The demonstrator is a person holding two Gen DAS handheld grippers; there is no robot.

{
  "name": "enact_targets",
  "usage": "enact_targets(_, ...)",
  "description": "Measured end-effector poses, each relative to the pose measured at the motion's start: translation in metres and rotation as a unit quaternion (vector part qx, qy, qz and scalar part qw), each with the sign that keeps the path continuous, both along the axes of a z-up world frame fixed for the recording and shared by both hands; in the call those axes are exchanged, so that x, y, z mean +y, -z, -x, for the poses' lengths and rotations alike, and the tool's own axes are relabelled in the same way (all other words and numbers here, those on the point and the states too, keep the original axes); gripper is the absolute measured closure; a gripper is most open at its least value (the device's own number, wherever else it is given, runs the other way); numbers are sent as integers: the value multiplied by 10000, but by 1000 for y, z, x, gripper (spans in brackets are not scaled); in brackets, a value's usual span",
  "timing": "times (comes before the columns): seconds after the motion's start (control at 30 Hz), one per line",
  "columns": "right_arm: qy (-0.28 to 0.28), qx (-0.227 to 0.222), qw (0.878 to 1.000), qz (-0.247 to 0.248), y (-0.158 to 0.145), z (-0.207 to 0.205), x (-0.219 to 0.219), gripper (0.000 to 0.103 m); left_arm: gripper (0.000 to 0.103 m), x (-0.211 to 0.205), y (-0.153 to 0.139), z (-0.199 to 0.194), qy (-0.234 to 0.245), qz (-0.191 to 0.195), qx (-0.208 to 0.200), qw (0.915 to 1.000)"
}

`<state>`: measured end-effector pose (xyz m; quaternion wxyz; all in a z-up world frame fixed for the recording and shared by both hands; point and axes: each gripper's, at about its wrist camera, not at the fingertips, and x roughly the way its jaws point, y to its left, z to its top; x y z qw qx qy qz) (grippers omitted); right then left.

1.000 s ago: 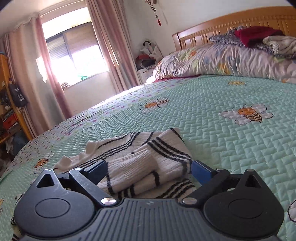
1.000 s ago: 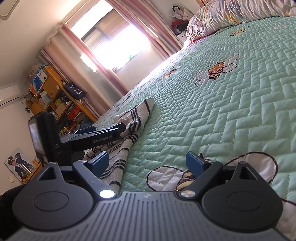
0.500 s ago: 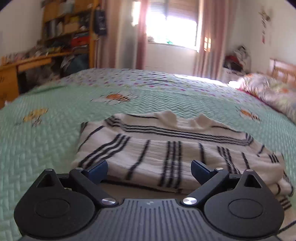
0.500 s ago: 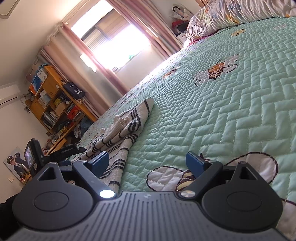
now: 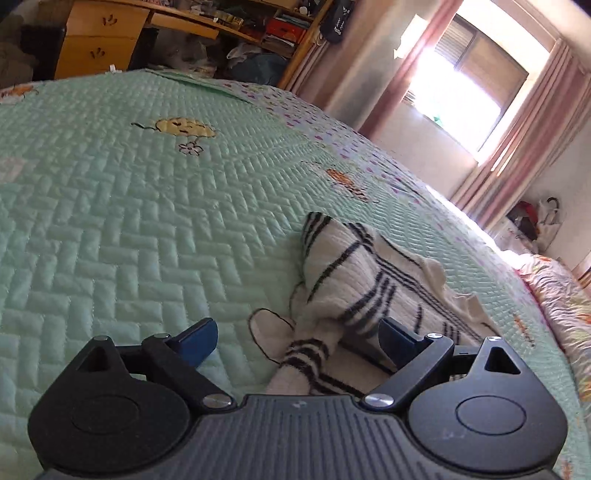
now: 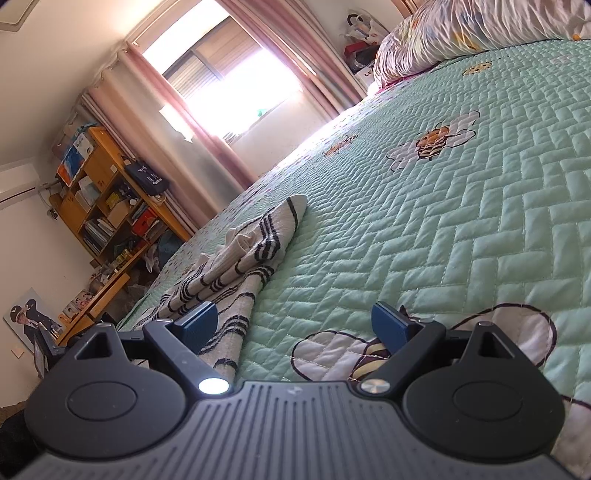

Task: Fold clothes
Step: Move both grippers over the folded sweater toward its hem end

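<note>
Item: white knitted sweater with black stripes (image 5: 373, 291), part-folded on the mint quilted bedspread (image 5: 110, 221). Your left claw (image 5: 295, 338) and right claw (image 6: 291, 325) gape empty. Next: grasp its striped cuff (image 5: 308, 356).

Green quilted bed (image 5: 129, 206), folded striped sweater (image 5: 354, 273), floral duvet (image 6: 480, 33)

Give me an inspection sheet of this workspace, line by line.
Surface: bed with green quilt, bee patches.
Job's things: striped sweater, loosely folded on the quilt, a cuff sticking out.
Clutter: bedding heap at the head.
Grippers: left gripper jaws open, cuff between them, not pinched; right gripper jaws open, nothing between them.
Cables: nothing seen.
Surroundings: window, pink curtains, wooden shelves, desk.
</note>
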<state>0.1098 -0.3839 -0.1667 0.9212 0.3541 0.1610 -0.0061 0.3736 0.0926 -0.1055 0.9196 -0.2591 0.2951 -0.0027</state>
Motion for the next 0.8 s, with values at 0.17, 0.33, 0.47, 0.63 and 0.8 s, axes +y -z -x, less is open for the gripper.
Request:
enact_targets(0.17,1,-1,10000,5,0,0,0,12,9,-21,-14,0,445,130,-428,9980)
enact_targets(0.33,2,2,10000,12,0,0,1,12,10,-34,4,-29,267,-847,193,9959)
enact_targets(0.47,1,-4,10000,7,0,1,1,12,12,-16,8,-19,106,-470,175,9987)
enact_targets(0.63,-5,-4,10000,8,0,1,1,12,7,-8,-10,25,321,-484,-320,9978)
enact_targets(0.8,-1,5,10000,45,1,1,1,12,5,7,-21,78,222,-1124,-303,9930)
